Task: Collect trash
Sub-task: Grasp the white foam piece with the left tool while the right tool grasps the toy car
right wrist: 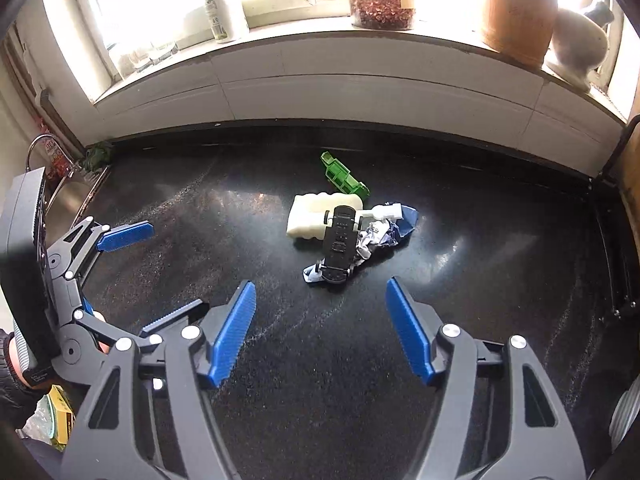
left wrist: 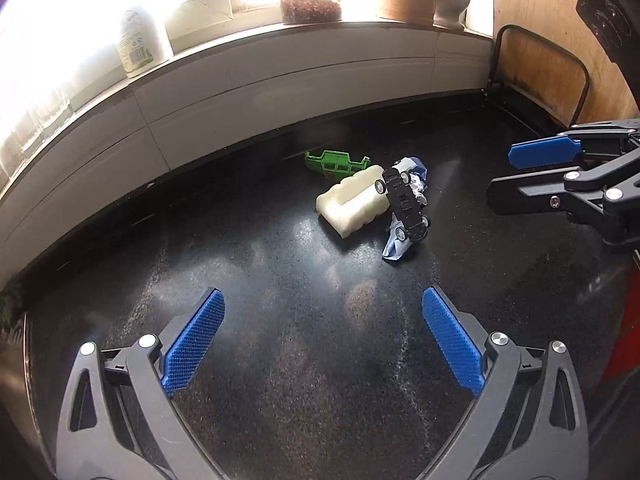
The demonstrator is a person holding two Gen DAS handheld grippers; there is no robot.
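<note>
A small pile of litter lies mid-counter on the black worktop (left wrist: 280,360). It holds a cream foam block (left wrist: 352,206) (right wrist: 310,216), a green plastic piece (left wrist: 334,162) (right wrist: 342,178), an overturned toy car (left wrist: 404,204) (right wrist: 340,244) with white wheels, and crumpled blue-and-white paper (left wrist: 396,246) (right wrist: 380,236) under the car. My left gripper (left wrist: 323,294) (right wrist: 174,264) stands open short of the pile, nothing between its blue pads. My right gripper (right wrist: 320,284) (left wrist: 502,174) is open too, empty, close in front of the car.
A windowsill behind carries a white bottle (right wrist: 222,8), a bowl of brown bits (right wrist: 380,10), a tan cylinder (right wrist: 518,8) and a cream vase (right wrist: 580,44). A sink with a tap (right wrist: 60,184) lies left. A framed wooden panel (left wrist: 548,76) bounds the right.
</note>
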